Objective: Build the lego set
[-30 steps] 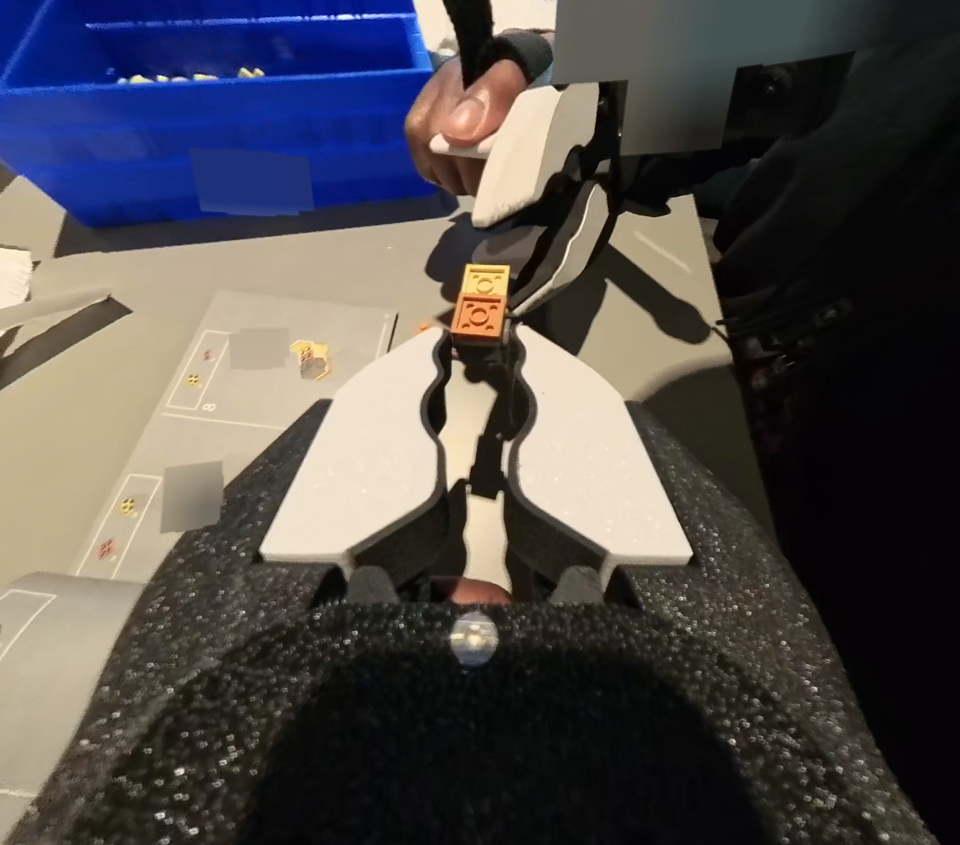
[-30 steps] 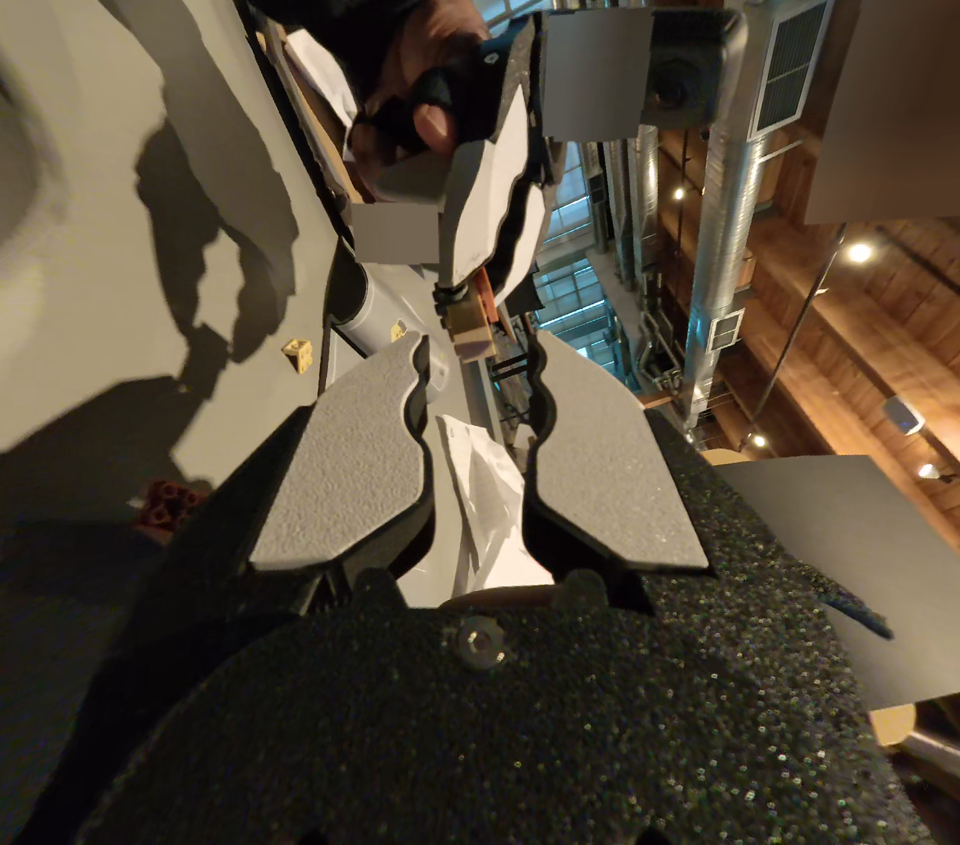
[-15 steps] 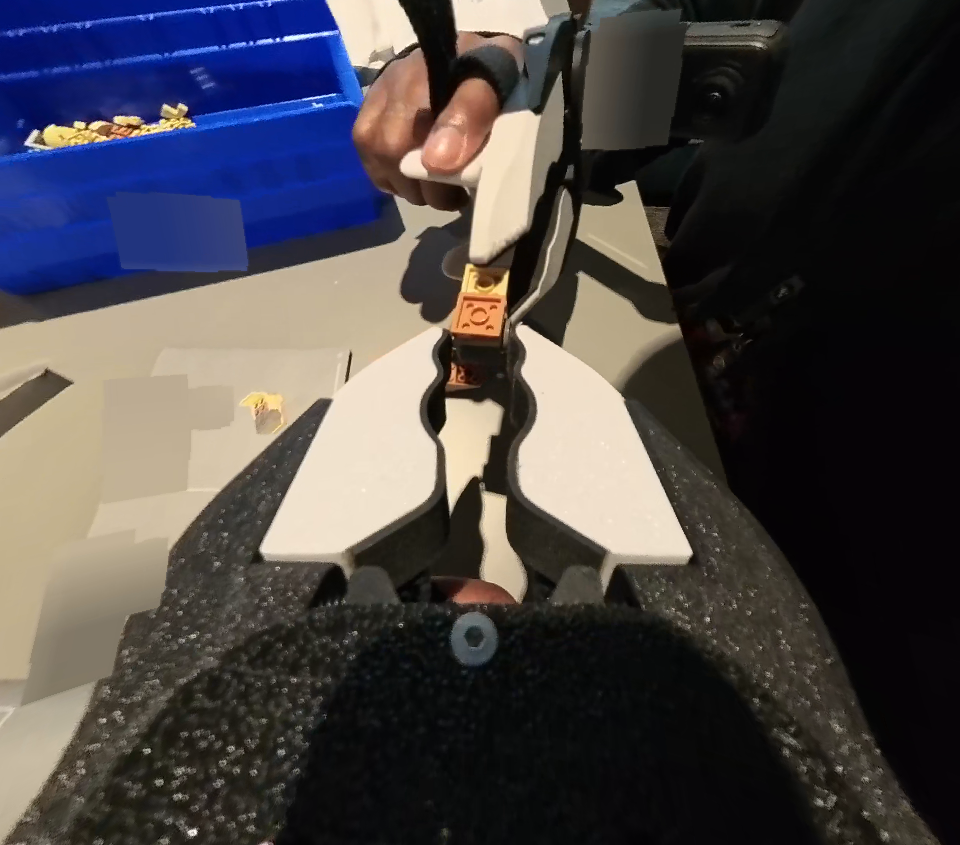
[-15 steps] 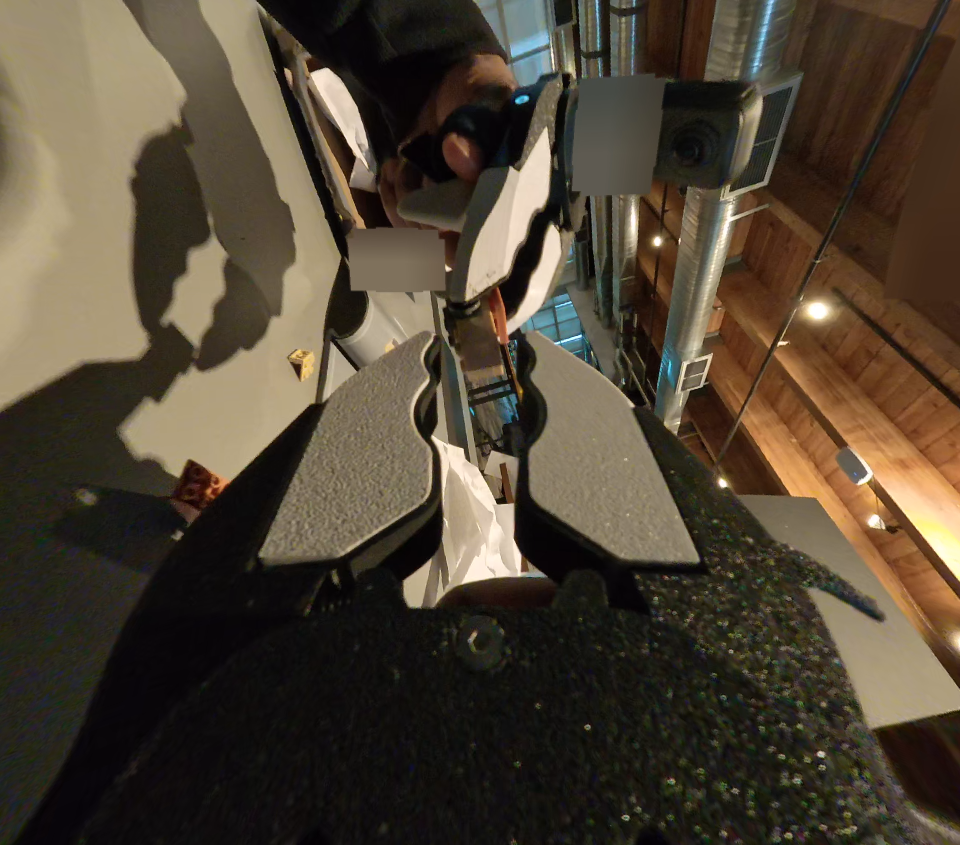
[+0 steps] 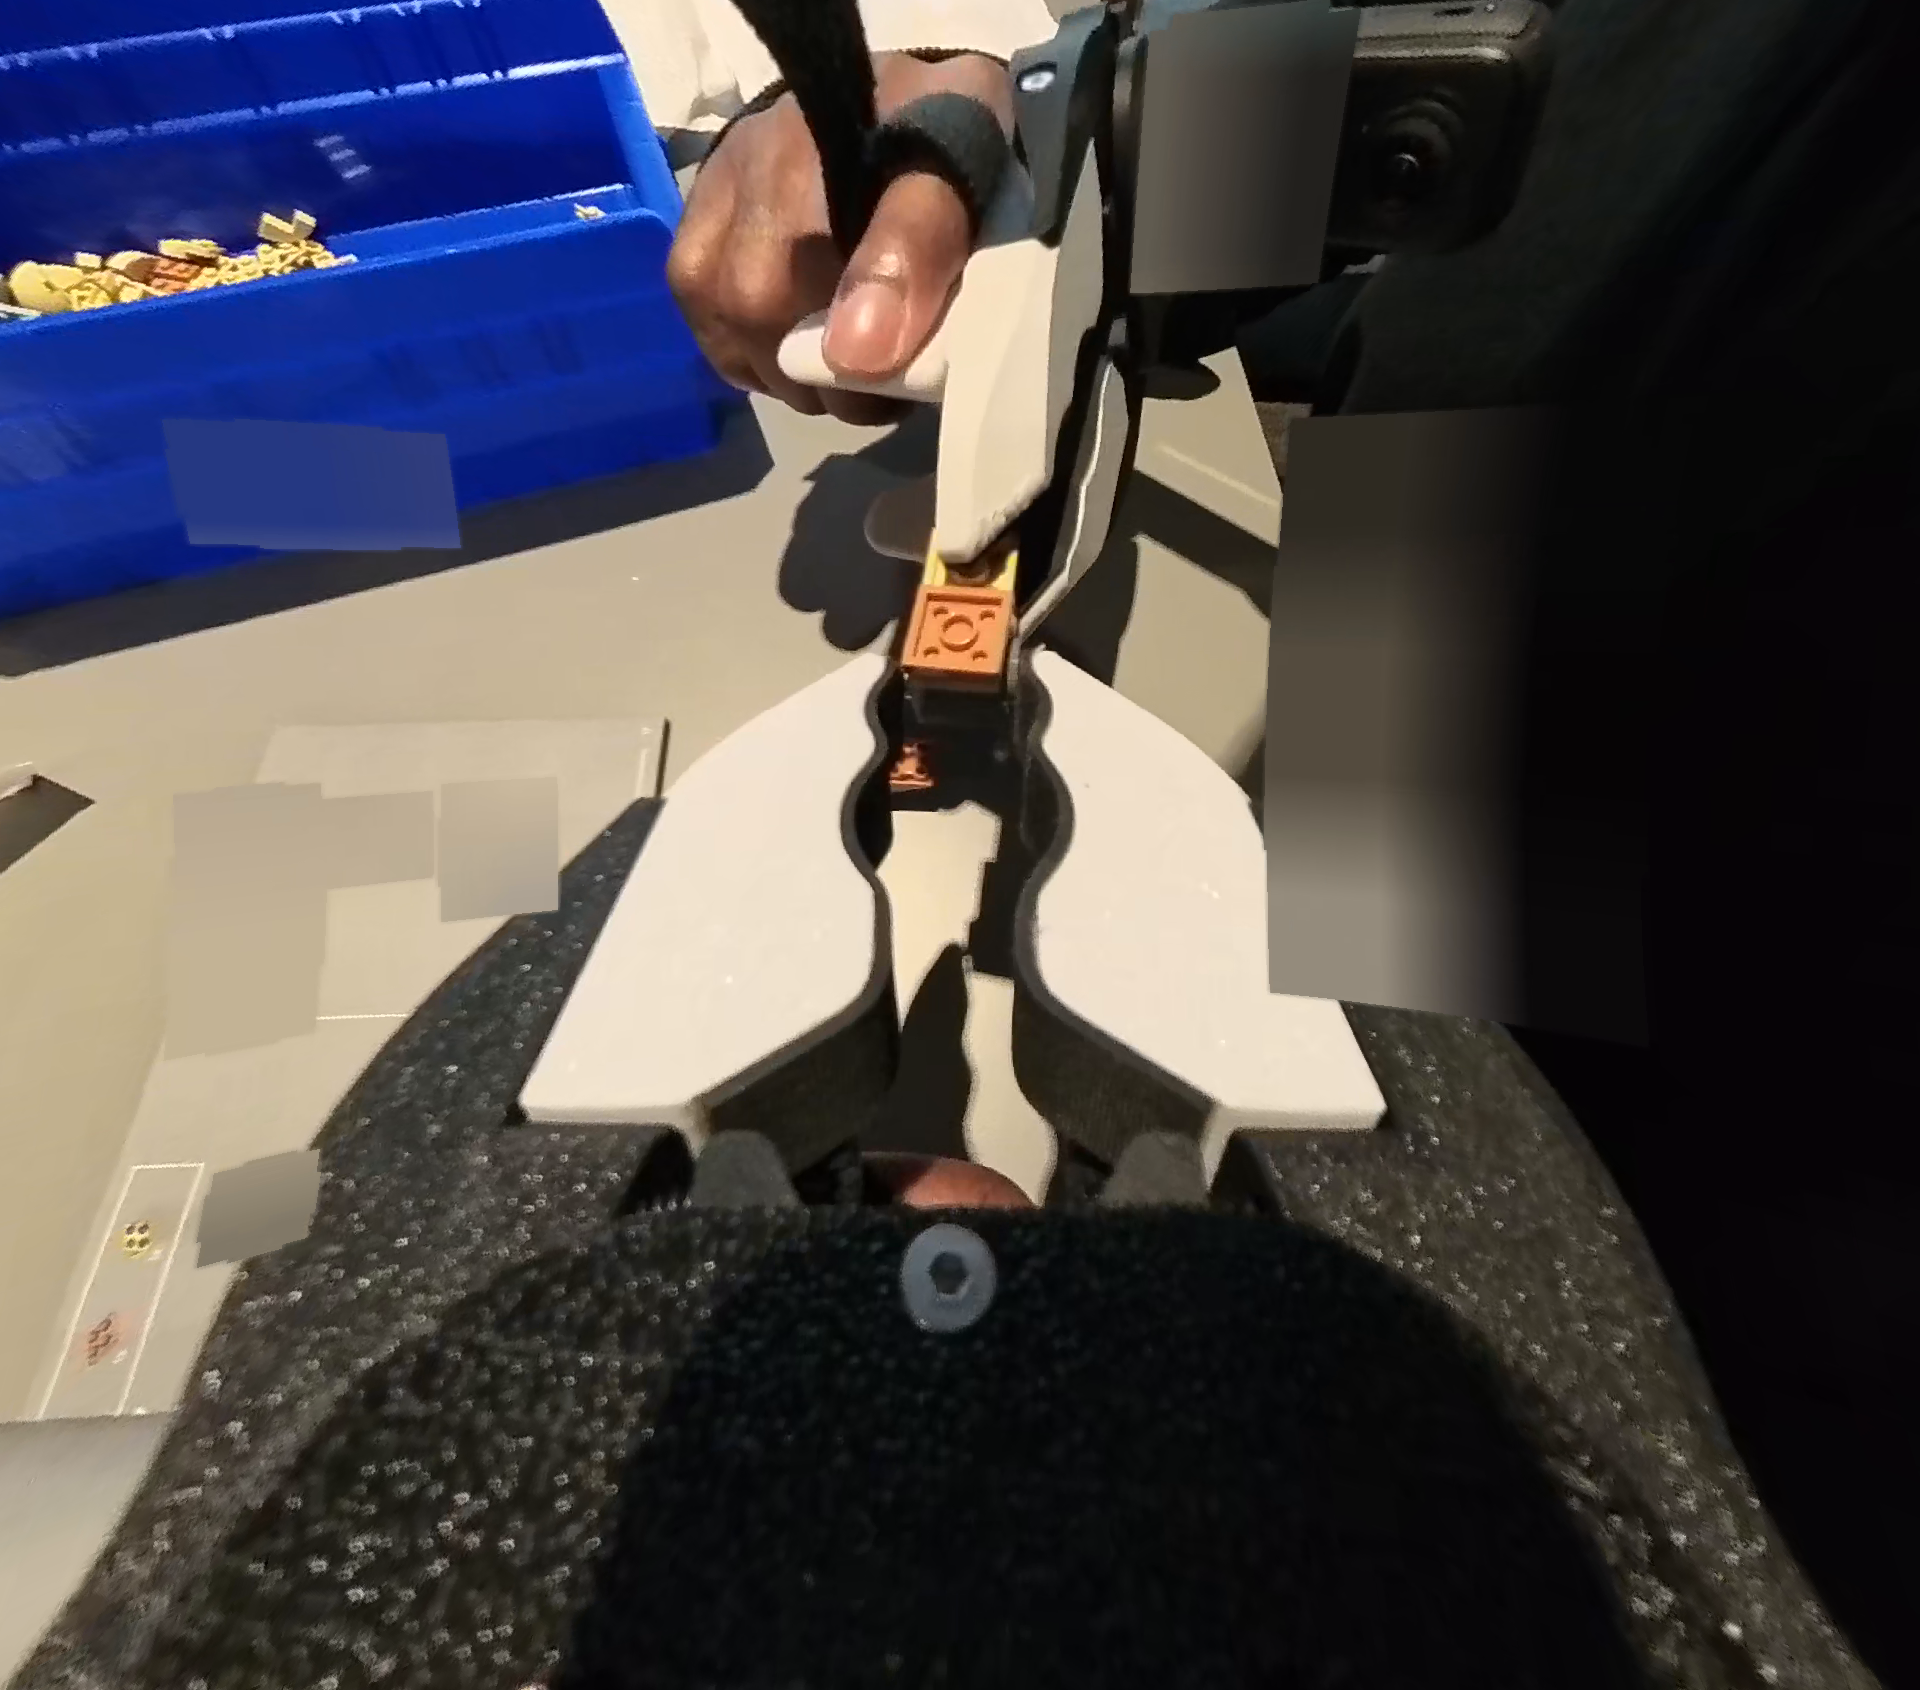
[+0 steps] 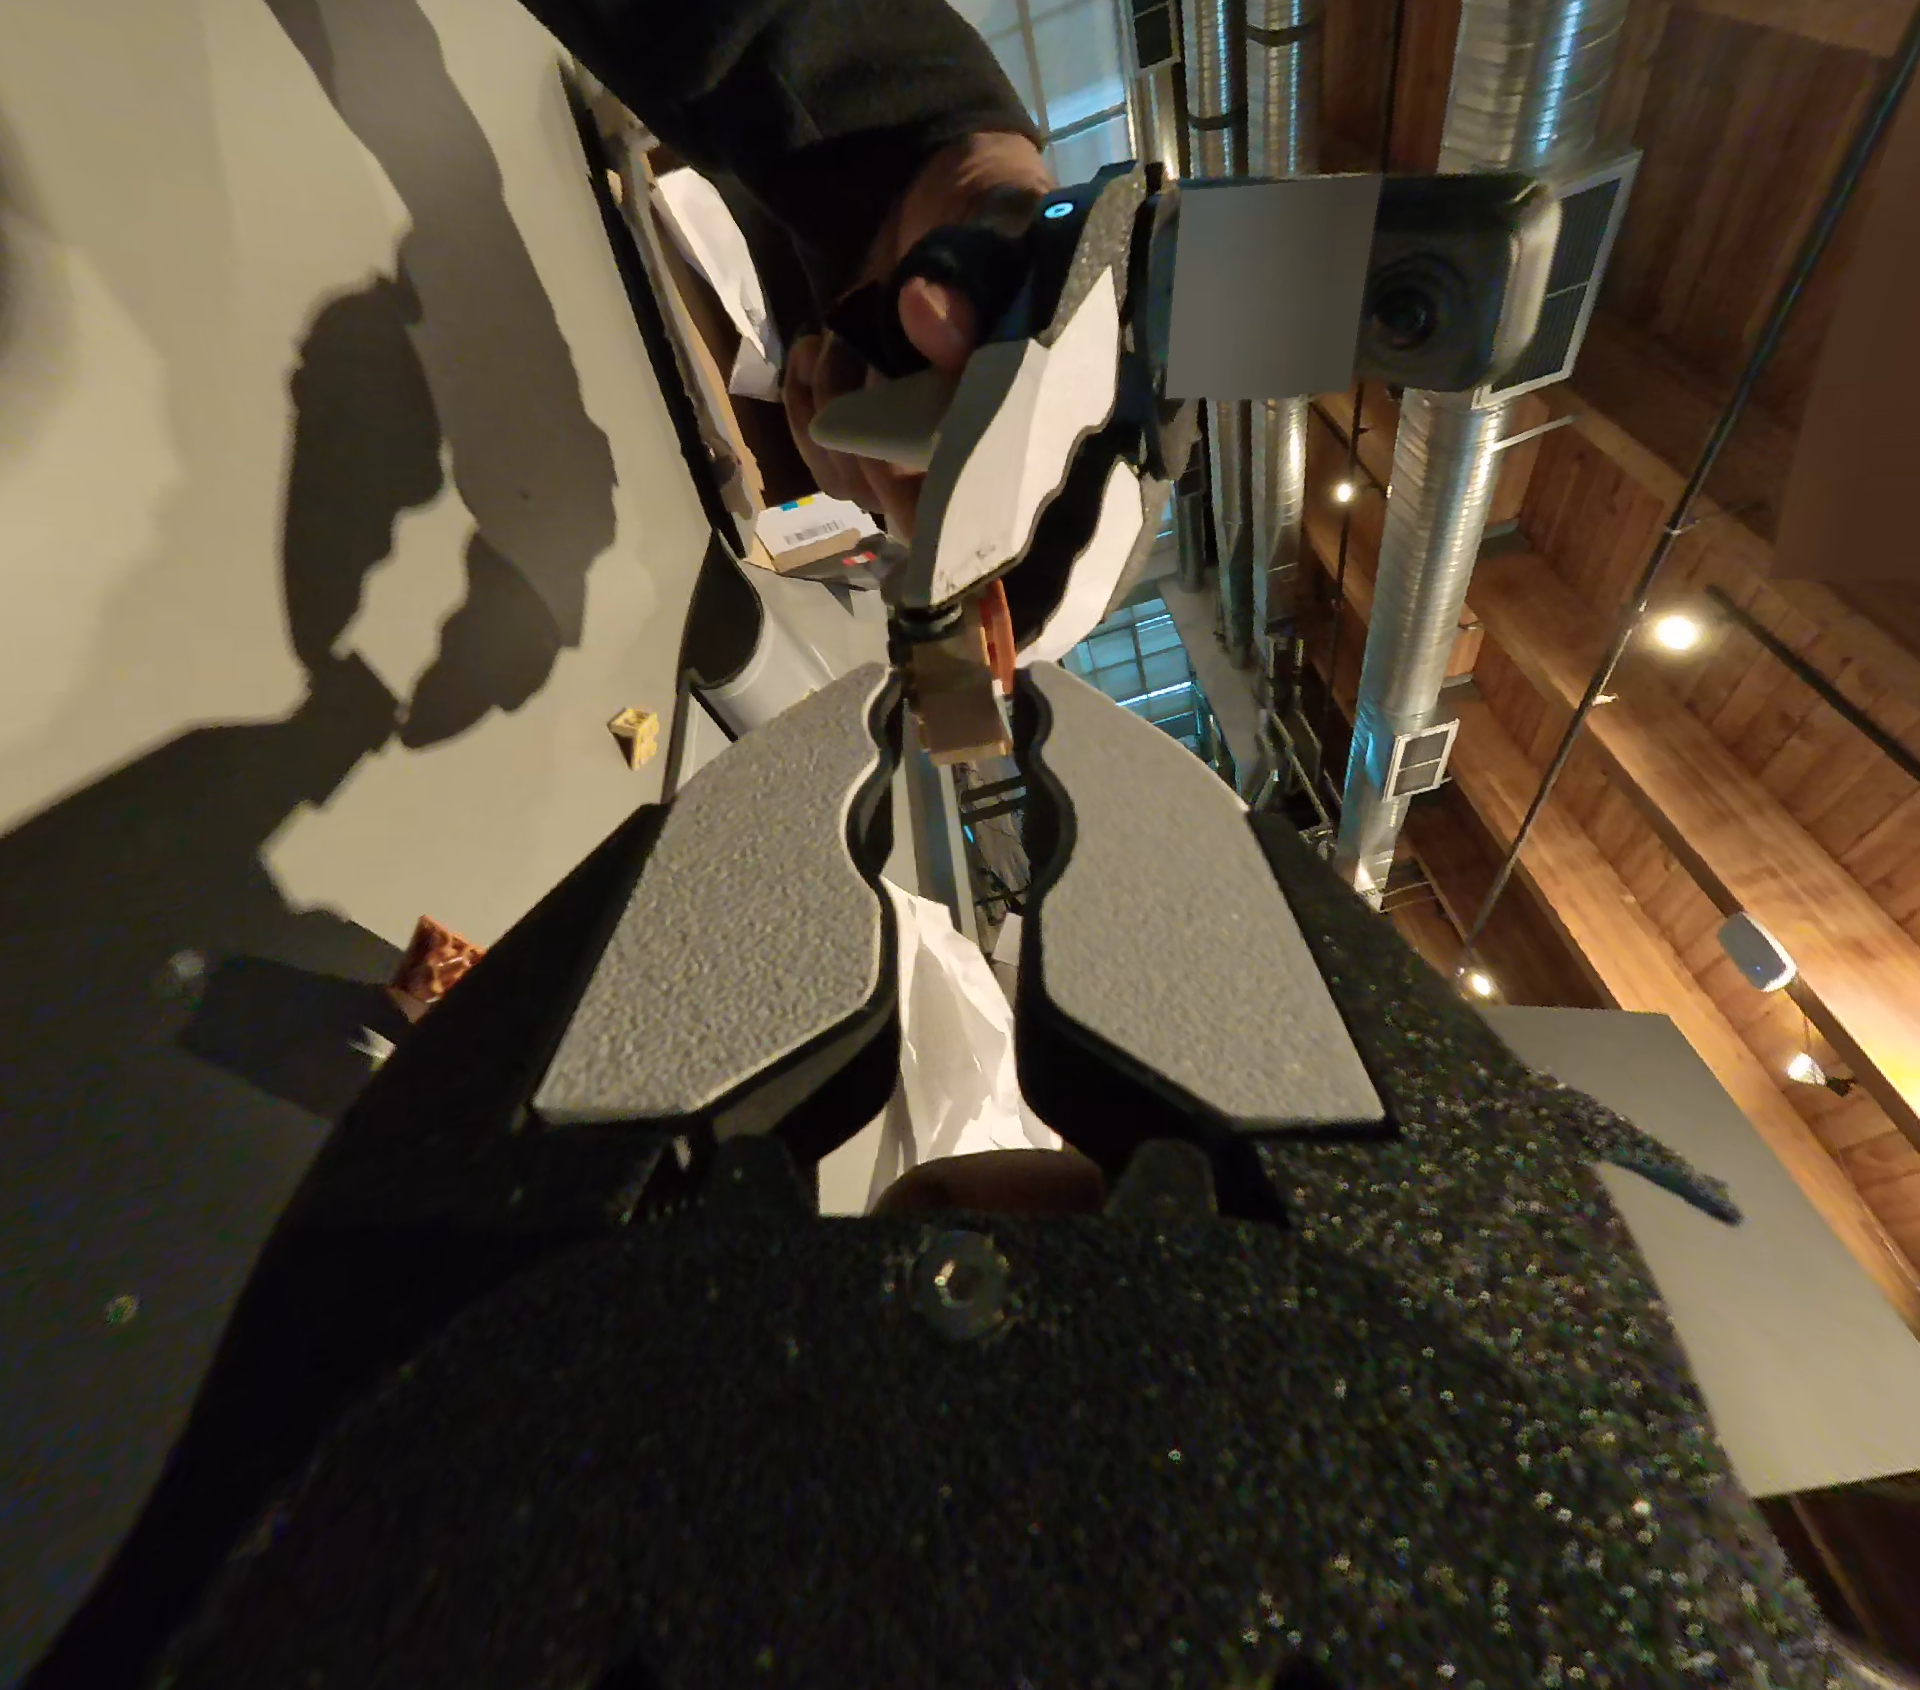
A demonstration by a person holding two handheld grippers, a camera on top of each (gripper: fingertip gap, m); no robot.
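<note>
My left gripper is shut on a small stack: an orange brick on a black piece, with a yellow brick joined at the far end. My right gripper comes down from above in the left wrist view, its fingers closed around the yellow brick. In the right wrist view my right gripper has the tan-yellow brick between its tips, and the left gripper faces it tip to tip. Both are held in the air above the grey table.
Blue parts bins stand at the back left, one with several tan pieces. An instruction sheet lies on the table at left. A loose yellow piece and a reddish-brown brick lie on the table. My left and right fingertips are right by each other.
My right gripper's fingers have narrowed from open to closed around the yellow brick. Both grippers have moved closer tip to tip, and the left view has shifted relative to the bins.
</note>
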